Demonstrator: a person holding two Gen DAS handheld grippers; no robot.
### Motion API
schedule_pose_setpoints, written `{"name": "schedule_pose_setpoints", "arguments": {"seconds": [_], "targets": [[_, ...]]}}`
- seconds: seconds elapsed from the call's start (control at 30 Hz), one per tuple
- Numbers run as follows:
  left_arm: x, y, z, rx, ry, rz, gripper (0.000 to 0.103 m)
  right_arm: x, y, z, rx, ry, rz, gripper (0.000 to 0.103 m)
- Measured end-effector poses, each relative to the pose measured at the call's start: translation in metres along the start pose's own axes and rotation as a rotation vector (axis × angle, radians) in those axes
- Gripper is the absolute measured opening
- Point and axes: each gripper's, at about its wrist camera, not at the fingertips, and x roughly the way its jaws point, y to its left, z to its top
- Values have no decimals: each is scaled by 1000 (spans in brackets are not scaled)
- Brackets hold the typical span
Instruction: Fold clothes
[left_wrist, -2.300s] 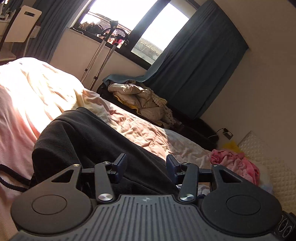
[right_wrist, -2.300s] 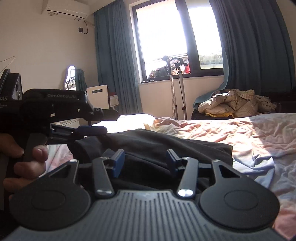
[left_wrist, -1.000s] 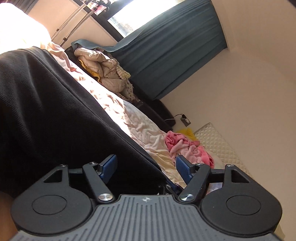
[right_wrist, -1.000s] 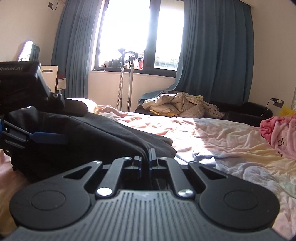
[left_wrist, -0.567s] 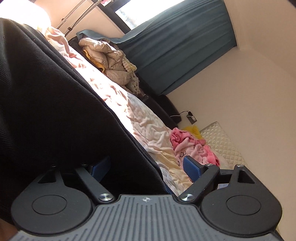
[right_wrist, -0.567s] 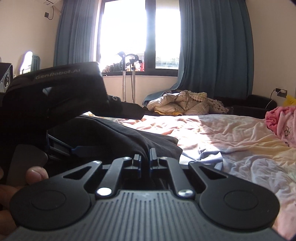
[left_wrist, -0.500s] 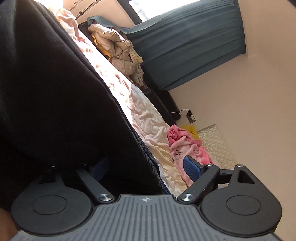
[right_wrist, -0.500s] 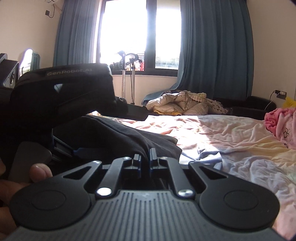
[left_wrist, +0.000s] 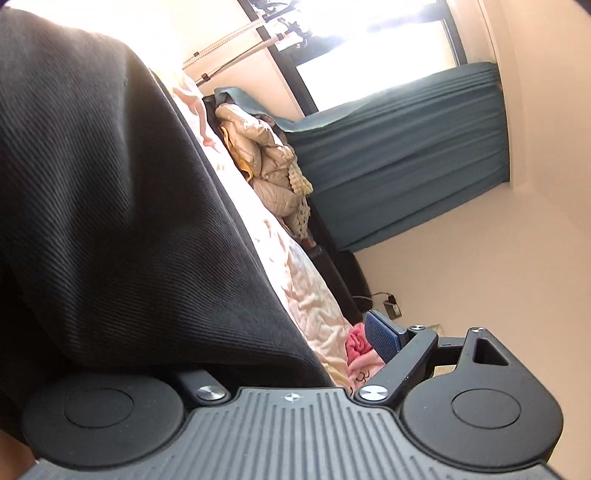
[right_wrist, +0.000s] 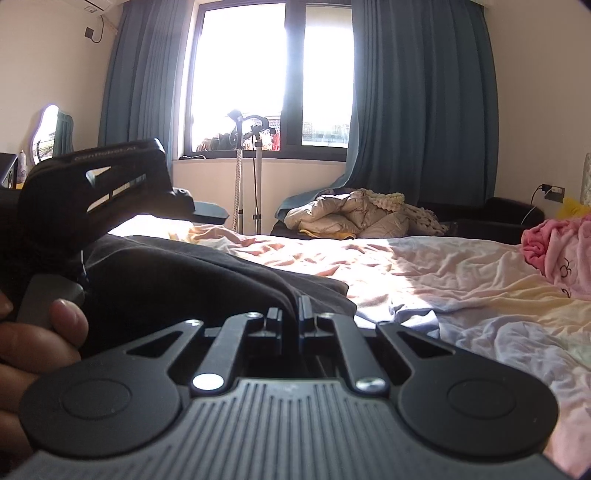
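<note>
Pinching black garment (right_wrist: 192, 273) edge, right tool (right_wrist: 290, 317) clamped.

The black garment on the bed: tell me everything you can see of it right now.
The black garment is dark, finely ribbed cloth, bunched in soft folds on the pink bedsheet. The right gripper is shut on a fold at its near edge. In the left wrist view the cloth drapes over the left gripper, hiding one finger; the other finger stands clear, jaws wide apart. What kind of garment it is cannot be told.
</note>
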Motion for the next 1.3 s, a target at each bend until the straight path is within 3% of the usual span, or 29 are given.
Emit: {"name": "schedule_pose_setpoints", "arguments": {"seconds": [0.2,0.3,0.43,0.5,0.53,0.63,0.7,0.73,0.9,1.03,1.3], "targets": [[-28,1,22,79,-209,107,81,12,12,-13,-135,78,-31,13],[-33,7,27,53,-220,128,75,24,22,-26,-243,154,-72,38],[-38,15,34,17,-235,156,62,30,21,-34,-273,173,-103,40],[-41,19,38,-1,-242,169,60,27,12,-30,-222,158,-101,33],[-43,22,40,-16,-245,172,60,25,7,-27,-194,149,-100,18],[-57,45,45,-154,-238,149,54,15,-4,-15,-104,86,-96,10],[-62,57,44,-203,-226,169,32,11,-8,-9,-92,54,-96,9],[-69,56,43,-205,-218,175,28,11,-8,-9,-89,51,-95,8],[-82,37,42,-132,-201,197,23,12,-11,-8,-73,66,-97,8],[-77,34,46,-115,-204,215,14,14,-11,-13,-82,84,-105,9],[-93,31,40,-112,-228,208,9,9,-15,-14,-12,46,-59,10]]}}
